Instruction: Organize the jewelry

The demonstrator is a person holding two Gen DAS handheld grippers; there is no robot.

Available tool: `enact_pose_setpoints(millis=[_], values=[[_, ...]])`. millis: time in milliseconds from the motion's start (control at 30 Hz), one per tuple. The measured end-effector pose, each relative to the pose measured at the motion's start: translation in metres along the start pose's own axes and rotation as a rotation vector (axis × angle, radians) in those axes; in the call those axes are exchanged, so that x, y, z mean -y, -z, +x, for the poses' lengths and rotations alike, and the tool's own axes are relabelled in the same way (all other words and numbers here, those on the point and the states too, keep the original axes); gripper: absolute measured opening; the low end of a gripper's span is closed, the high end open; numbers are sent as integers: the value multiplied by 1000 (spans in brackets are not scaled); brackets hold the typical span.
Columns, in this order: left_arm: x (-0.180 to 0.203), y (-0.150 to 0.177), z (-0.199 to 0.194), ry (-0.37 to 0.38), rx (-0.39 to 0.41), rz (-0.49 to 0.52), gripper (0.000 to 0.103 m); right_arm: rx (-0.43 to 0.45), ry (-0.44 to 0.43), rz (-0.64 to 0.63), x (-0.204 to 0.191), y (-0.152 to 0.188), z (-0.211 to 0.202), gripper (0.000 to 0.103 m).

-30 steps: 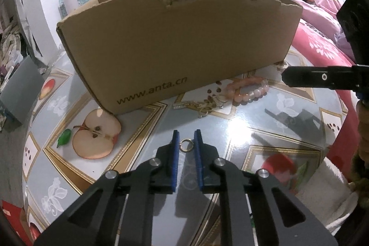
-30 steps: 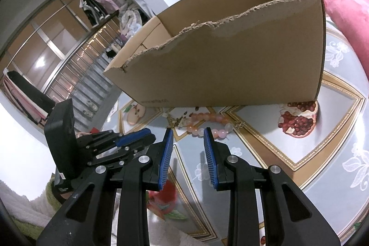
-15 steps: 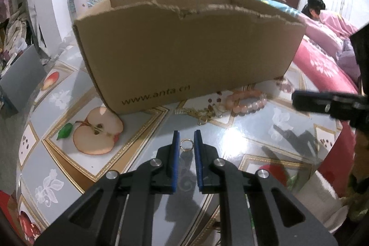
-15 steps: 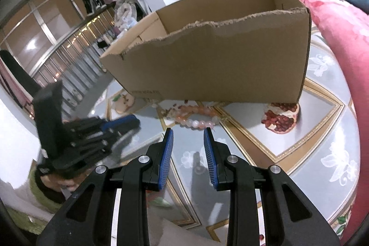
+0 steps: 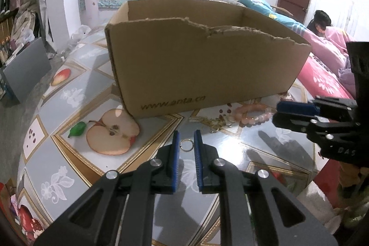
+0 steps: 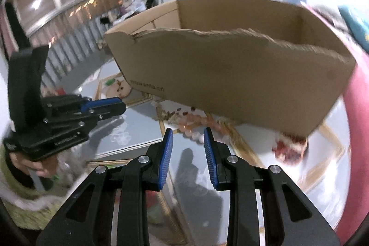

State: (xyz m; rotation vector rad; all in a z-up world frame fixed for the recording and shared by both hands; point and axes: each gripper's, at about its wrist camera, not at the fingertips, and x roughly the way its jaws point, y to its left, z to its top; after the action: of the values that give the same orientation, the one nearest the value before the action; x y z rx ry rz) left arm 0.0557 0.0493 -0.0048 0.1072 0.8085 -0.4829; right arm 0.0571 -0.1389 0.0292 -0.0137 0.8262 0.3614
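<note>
My left gripper is shut on a small metal ring, held just above the fruit-patterned table. Beyond it stands an open cardboard box with a torn front rim. A pink bead bracelet and a gold chain lie on the table at the foot of the box. My right gripper is open with nothing between its pads, pointing down at the blurred bracelet. In the left wrist view the right gripper hangs just right of the bracelet. The left gripper shows at the left of the right wrist view.
A pink bed borders the table on the right, with a person lying at its far end. A grey panel leans off the table's left side. A hand in a green sleeve holds the left gripper.
My left gripper has risen and rolled with the ring still in it, so the box's inside now shows. My right gripper has rolled and shifted sideways near the bracelet.
</note>
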Motion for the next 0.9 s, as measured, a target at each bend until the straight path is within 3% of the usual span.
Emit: enact_pose_setpoints(millis=[300,333,367,400,667,900], values=[[-8,1,3,-4,-2,-25,12,-105,76,-262,-16,-5,38,27],[-9,1,3,-4,-2,-28,12,-105,84,-281,-16,-4,40,23],[-9,2,3,-3,0,-32,12,-109,81,-284,-16,-4,39,12],[-10,2,3,-4,1,-34,12,-118,79,-282,-15,-5,39,8],[-13,3,0,-8,13,-43,12,-48,82,-122,17,-19,17,7],[-22,6,-9,-38,35,-67,12,-2,-46,-13,23,-38,-7,7]])
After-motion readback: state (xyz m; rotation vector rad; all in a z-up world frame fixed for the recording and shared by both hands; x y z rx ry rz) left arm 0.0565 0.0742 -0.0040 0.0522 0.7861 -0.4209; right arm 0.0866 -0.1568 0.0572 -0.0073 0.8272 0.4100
